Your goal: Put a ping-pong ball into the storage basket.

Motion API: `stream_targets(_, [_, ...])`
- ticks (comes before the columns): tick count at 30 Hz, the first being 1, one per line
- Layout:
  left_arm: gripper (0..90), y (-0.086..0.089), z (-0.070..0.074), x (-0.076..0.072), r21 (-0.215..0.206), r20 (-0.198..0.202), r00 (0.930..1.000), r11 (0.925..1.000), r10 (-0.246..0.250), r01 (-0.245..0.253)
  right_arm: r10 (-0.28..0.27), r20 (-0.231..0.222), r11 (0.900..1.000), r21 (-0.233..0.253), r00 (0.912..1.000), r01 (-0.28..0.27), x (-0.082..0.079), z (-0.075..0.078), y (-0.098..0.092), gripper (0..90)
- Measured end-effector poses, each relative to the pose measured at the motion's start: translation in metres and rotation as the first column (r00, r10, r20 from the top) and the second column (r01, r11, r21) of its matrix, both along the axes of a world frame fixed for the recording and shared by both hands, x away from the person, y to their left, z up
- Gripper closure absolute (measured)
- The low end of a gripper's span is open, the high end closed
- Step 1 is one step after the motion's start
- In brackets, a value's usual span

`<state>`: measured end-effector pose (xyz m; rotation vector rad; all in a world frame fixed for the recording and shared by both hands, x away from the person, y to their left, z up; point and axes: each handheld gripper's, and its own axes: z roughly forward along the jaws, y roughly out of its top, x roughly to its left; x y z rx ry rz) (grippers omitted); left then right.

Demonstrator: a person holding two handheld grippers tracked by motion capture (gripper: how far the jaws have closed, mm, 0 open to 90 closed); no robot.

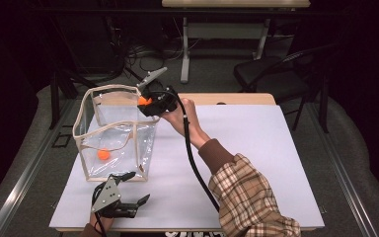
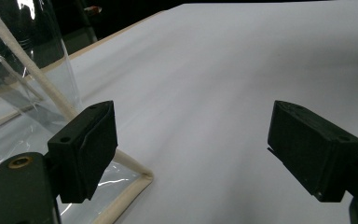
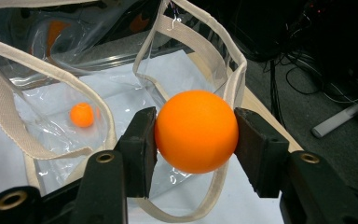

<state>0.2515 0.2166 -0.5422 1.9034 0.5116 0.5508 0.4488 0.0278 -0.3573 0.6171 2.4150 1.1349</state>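
A clear plastic bag [image 1: 116,133] with cream trim stands open on the white table, left of centre. One orange ball [image 1: 103,154] lies on its floor, also visible as the small ball [image 3: 82,114] through the bag's opening. My right gripper [image 1: 148,102] hovers over the bag's far right rim, shut on a second orange ball [image 3: 196,131] held between both jaws. My left gripper [image 1: 131,187] rests near the table's front edge, just in front of the bag's near corner [image 2: 135,179], open with nothing between its jaws [image 2: 191,144].
The white table sheet [image 1: 256,158] spreads bare to the right of the bag. A black folding chair [image 1: 276,69] and another table's legs [image 1: 185,49] stand beyond the far edge, with cables on the floor.
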Motion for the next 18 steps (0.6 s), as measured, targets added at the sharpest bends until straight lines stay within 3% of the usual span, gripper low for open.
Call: stream_targets(18, [15.8,-0.0001,0.0,-0.0002,0.0,0.0,1.0,1.0,-0.001,0.001,0.001,-0.013,1.0,-0.007,0.9999,-0.001,0.0045,-0.006,0.0088,50.6])
